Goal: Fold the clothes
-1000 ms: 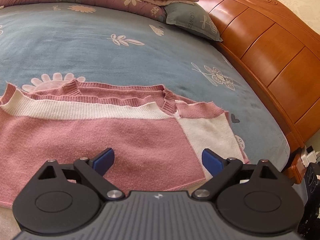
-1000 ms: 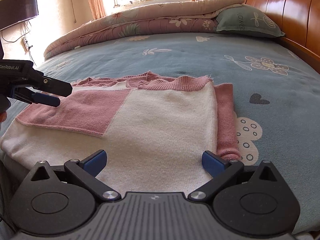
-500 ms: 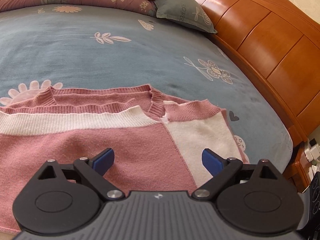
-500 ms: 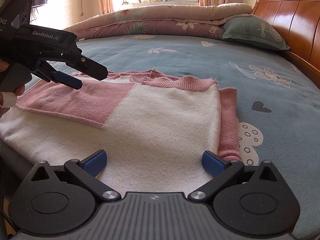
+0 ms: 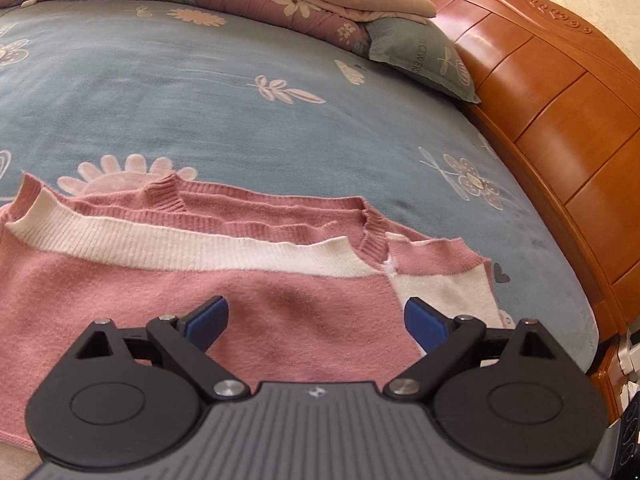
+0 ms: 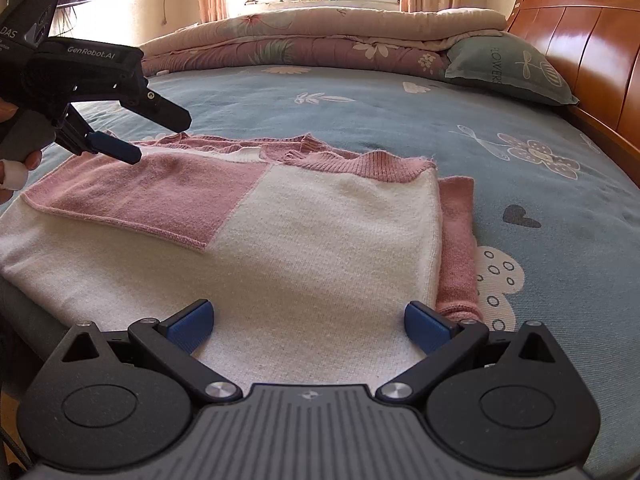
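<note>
A: Left gripper (image 5: 316, 320)?
B: Jaws spread wide, holding nothing, hovering over the pink panel of the sweater (image 5: 168, 304). Seen from the right wrist too, at upper left, gripped by a hand (image 6: 16, 160).

A: Right gripper (image 6: 308, 320)?
B: Also wide open and empty, low over the sweater's white panel.

A: Sweater itself?
B: Lying flat on the blue flowered bed (image 6: 400, 128) near its closer edge, partly folded: pink panel laid across white, ribbed pink collar toward the far side, one pink sleeve (image 6: 458, 240) poking out along the right.

A: Beyond it?
B: Rolled quilt (image 6: 320, 40), grey pillow (image 6: 508, 68), wooden headboard (image 5: 560, 120).
</note>
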`<state>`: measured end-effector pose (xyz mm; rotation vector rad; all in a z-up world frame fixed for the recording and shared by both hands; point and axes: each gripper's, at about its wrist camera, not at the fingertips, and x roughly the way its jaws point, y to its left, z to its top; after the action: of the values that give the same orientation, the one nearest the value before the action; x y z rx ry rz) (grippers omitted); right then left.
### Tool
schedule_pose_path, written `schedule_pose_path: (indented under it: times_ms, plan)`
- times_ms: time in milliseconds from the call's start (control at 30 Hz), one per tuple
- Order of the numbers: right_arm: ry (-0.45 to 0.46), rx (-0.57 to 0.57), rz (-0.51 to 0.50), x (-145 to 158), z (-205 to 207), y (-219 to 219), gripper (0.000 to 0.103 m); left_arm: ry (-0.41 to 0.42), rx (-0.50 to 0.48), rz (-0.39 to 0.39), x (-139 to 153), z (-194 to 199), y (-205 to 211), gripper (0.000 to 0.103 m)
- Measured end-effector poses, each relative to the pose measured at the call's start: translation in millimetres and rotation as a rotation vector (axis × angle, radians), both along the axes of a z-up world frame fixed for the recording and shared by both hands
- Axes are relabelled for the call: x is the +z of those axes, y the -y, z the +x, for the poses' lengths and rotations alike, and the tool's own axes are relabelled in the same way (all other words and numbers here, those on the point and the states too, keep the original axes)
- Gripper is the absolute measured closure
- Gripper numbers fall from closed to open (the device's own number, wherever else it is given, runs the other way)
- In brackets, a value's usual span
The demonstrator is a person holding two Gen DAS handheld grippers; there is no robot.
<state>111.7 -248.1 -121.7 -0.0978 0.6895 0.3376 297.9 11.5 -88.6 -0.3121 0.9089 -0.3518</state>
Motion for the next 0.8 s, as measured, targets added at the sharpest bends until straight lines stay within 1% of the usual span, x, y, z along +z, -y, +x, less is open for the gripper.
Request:
schedule_pose_path:
  times_ms: [33,67,133,233,333,533,600,667,700,767,800]
  plan:
    - [-0.001,-0.001,-0.001,0,0,0,0.0,-0.016,0.032,0.006,-5,2,-8,0.009]
    - [-0.002,-0.001,-0.002,0,0,0,0.0,-0.023,0.057,-0.005,-6,2,-15,0.009]
    - [-0.004,-0.001,0.0,0,-1,0,0.0,-0.015,0.086,-0.045,-2,1,-25,0.009]
    - [-0.006,-0.003,-0.001,0,0,1,0.0,0.004,0.092,-0.049,3,0,-29,0.009]
    - [-0.007,-0.005,-0.006,0,0,-1,0.0,-0.007,0.071,-0.045,0,6,-29,0.008]
    - [-0.01,-0.002,-0.007,0,0,0,0.0,-0.031,0.087,-0.04,1,25,-31,0.009]
    - [-0.008,-0.002,-0.007,0,0,0,0.0,-0.022,0.064,-0.089,6,23,-28,0.009]
    - [-0.007,-0.005,-0.01,0,0,0,0.0,-0.021,0.008,-0.143,9,17,-18,0.008]
    - [-0.007,-0.007,-0.012,0,0,-1,0.0,-0.027,-0.026,-0.159,8,15,-11,0.008]
    - [-0.007,-0.009,-0.016,0,0,-2,0.0,-0.043,-0.091,-0.169,3,14,5,0.008]
    - [-0.007,-0.009,-0.017,0,0,-2,0.0,-0.049,-0.111,-0.156,-1,15,13,0.008]
